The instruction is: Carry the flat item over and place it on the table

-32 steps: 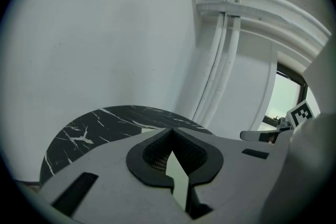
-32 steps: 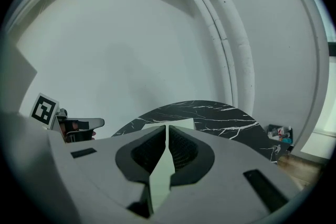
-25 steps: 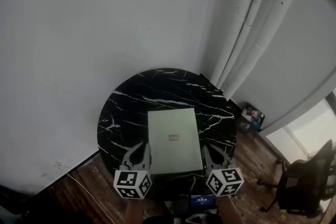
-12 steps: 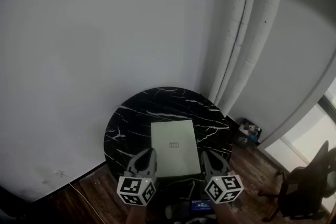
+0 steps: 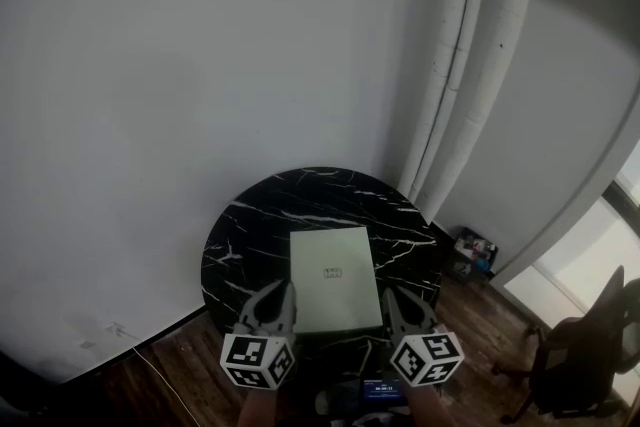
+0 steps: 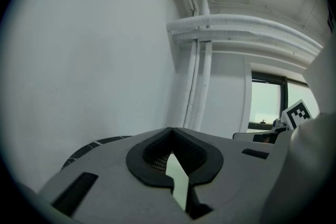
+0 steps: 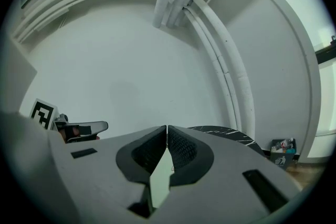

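A pale green flat item [image 5: 333, 275] lies on the round black marble table [image 5: 250, 235], reaching almost to its near edge. My left gripper [image 5: 284, 287] hovers by the item's near left corner and my right gripper [image 5: 390, 297] by its near right corner, both pointing away from me. In the left gripper view the jaws [image 6: 170, 129] meet at the tips, and a sliver of the item [image 6: 178, 181] shows through the hollow behind them. The right gripper view shows the same: tips [image 7: 166, 127] together, with the item [image 7: 160, 181] visible in the hollow. I see nothing clamped between either pair of pads.
White pipes [image 5: 450, 85] run up the corner behind the table. A white wall stands behind and to the left. A black office chair [image 5: 590, 345] is at the right on the wooden floor, and a small bin of clutter [image 5: 478, 250] sits by the pipes.
The head view has pulled back and up, so table and item look smaller. The item keeps its place on the table. Both grippers stay by its near corners.
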`<control>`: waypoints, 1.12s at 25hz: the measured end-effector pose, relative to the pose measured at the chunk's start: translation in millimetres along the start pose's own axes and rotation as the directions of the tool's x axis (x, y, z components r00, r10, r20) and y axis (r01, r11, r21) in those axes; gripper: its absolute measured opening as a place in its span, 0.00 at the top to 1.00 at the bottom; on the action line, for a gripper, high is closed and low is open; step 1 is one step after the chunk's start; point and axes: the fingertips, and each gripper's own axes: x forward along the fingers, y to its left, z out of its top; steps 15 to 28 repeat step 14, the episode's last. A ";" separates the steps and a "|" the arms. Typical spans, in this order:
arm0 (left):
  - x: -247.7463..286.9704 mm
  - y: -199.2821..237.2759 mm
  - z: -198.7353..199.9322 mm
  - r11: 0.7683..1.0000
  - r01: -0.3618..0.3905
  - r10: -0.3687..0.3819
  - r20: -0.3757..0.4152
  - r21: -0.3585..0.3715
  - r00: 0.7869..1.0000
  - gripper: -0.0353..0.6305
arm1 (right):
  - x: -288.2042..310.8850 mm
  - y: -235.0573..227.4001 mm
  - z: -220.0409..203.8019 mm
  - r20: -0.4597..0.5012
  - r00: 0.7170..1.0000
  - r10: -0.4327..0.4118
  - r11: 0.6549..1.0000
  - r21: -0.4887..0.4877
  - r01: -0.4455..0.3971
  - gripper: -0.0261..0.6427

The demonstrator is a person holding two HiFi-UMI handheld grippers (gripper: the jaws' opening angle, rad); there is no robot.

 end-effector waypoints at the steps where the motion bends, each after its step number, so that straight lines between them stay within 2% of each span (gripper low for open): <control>1: -0.6 0.8 -1.3 1.000 -0.001 0.001 -0.001 -0.001 1.000 0.93 | -0.1 0.3 -0.7 0.001 1.000 0.000 1.000 0.000 0.000 0.93; 28: 12.7 5.6 -8.5 1.000 0.001 -0.001 -0.019 -0.008 1.000 0.93 | 11.4 -7.7 0.1 -0.009 1.000 -0.004 1.000 0.008 0.004 0.93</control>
